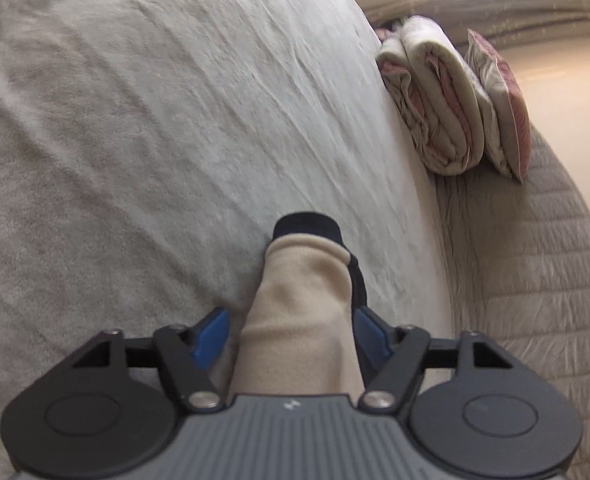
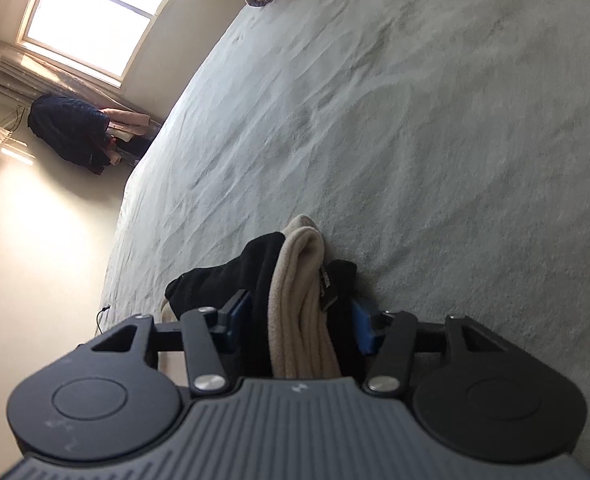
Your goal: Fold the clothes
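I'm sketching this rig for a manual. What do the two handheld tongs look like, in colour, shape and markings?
Both look alike. The left tongs and right tongs have a grey ribbed body with a small white logo, two round black discs at the sides, black linkage arms with silver pivot bolts, and blue pads inside the fingers. No cables or sleeves show.

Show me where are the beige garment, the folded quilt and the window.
beige garment [image 1: 307, 300], left wrist view, its smooth top side.
folded quilt [image 1: 443, 100], left wrist view, its rolled edge.
window [image 2: 91, 28], right wrist view, its pane.
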Tool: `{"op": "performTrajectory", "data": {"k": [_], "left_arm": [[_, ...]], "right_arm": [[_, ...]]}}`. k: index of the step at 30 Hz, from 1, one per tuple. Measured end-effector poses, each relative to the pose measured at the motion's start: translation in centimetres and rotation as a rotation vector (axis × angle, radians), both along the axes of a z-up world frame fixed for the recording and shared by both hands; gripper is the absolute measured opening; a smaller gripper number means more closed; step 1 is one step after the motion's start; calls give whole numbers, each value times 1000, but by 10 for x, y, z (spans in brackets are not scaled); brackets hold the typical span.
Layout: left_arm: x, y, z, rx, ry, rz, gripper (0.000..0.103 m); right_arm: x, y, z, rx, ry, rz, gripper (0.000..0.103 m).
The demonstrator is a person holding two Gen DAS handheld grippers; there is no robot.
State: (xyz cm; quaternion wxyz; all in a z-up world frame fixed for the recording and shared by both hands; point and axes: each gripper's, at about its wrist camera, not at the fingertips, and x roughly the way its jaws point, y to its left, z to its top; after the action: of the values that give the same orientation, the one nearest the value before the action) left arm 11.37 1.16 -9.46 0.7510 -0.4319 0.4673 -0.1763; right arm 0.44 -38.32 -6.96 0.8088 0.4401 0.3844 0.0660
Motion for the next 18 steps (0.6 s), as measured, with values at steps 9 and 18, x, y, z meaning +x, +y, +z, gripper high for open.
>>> {"op": "performTrajectory", "data": {"k": [9,18], "left_arm": [[-3,-7,14,28,-60,-2,31],[2,-28,34,28,-137,-34,29]], "right_arm": [[-21,5,14,-49,-59,-25,37],[-34,-5,29,-47,-135,-69,36]]}}
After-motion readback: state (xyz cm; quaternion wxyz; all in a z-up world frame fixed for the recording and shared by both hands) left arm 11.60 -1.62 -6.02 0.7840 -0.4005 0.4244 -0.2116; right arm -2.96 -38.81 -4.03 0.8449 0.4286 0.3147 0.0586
